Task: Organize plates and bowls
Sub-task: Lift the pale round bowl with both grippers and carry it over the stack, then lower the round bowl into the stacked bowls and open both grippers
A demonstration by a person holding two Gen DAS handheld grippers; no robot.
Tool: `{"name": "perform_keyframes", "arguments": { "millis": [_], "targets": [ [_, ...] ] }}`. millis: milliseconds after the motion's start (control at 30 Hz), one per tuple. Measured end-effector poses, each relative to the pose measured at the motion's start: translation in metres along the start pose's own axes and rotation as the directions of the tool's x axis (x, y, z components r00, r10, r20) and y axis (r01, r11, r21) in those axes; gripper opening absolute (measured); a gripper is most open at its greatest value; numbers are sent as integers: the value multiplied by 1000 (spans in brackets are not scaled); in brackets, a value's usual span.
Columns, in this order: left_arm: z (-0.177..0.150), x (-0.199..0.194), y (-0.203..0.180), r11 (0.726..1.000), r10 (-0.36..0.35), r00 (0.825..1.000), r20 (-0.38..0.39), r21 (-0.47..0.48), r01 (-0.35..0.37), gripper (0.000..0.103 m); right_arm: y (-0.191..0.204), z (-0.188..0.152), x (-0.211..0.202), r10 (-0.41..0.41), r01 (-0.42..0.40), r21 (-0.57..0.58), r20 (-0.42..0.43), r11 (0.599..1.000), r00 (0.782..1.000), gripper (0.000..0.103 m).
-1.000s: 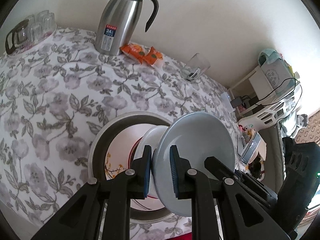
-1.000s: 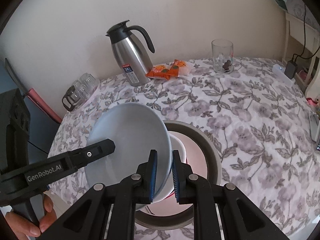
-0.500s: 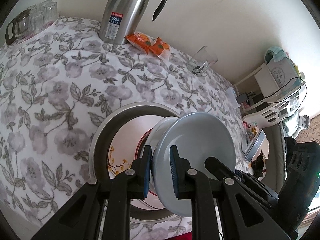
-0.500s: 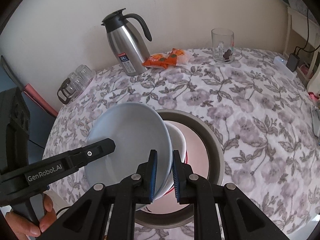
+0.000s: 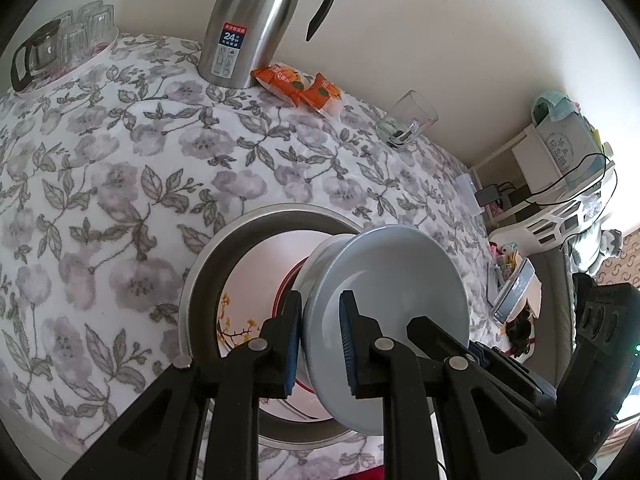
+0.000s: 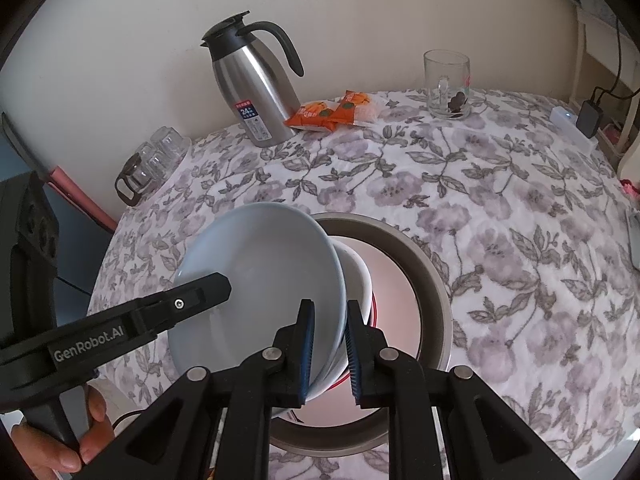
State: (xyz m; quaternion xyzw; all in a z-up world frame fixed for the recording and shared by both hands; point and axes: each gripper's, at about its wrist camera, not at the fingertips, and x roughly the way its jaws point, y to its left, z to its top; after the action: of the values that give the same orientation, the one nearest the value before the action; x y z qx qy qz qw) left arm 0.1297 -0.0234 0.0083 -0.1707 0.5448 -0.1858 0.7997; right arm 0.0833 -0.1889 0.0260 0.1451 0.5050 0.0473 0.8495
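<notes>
right wrist: both tools [image 6: 328, 344] grip bowl [image 6: 260, 276].

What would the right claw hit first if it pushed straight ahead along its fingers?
The right claw already straddles the rim of the blue bowl, so that rim would bottom out between the fingers first. Beyond it lies the white bowl over the metal pan; depth is uncertain.

wrist views facing across shared blue bowl [image 5: 392, 304]
</notes>
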Motion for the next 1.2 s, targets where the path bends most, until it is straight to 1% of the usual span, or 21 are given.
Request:
{"name": "perform_keyframes", "arguments": {
  "millis": [367,533,667,800,933,1033,1200],
  "targets": [
    [-1,0,-3,1000,22,1000,2,16,-22,18,1,1,-1,-4,3,-18,-14,1000,1000,18],
    [0,-2,-1,1000,18,1000,12,10,-18,18,0,2,-2,-11,11,-23,-16,1000,1000,22],
    [1,-2,-1,1000,18,1000,20,12,-18,18,-3,4,-3,-21,21,-19,-19,1000,1000,28],
    [1,-1,-3,1000,-11,1000,20,18,11,18,-1,4,-3,-24,24,-33,-19,999,1000,28],
    [0,0,-3,1000,-12,1000,20,15,11,18,-3,4,-6,-4,3,-23,-21,1000,1000,29],
    [0,-1,-2,1000,3,1000,28,13,-4,18,-4,4,-9,0,0,-27,-16,1000,1000,30],
    [0,-2,0,1000,9,999,34,4,-9,18,-4,9,-21,3,-2,-42,21,999,1000,30]
  ]
}}
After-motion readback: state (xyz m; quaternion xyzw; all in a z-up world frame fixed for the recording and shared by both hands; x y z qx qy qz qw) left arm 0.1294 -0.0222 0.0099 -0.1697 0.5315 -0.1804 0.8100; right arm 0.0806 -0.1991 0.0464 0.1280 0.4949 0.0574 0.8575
